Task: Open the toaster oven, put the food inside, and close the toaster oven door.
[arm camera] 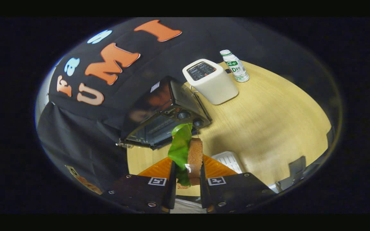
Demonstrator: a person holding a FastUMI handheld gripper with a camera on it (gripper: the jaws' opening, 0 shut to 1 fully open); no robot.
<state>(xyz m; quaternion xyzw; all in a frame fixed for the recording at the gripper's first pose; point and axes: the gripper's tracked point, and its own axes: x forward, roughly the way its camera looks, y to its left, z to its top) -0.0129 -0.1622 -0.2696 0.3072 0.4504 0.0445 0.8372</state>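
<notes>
Gripper view: your gripper [186,179] is clamped on the sandwich [194,158], both fingers pressing its sides, so the food is between the fingers, held over the table [268,109] and just short of the oven [164,120]. The oven sits at the table's far left edge against the cloth, and its door looks shut, or nearly; I can't tell from this angle. If it is shut, you have no free way to pull it while holding food. The lettuce [180,146] hangs loose on the left side and sticks up past the bread; I'd expect it to snag the door frame or slide out. An orange tray [217,168] and a white rack [228,160] lie just below; a drop lands there. The toaster [210,80] and bottle [234,65] sit beyond, well clear.
</notes>
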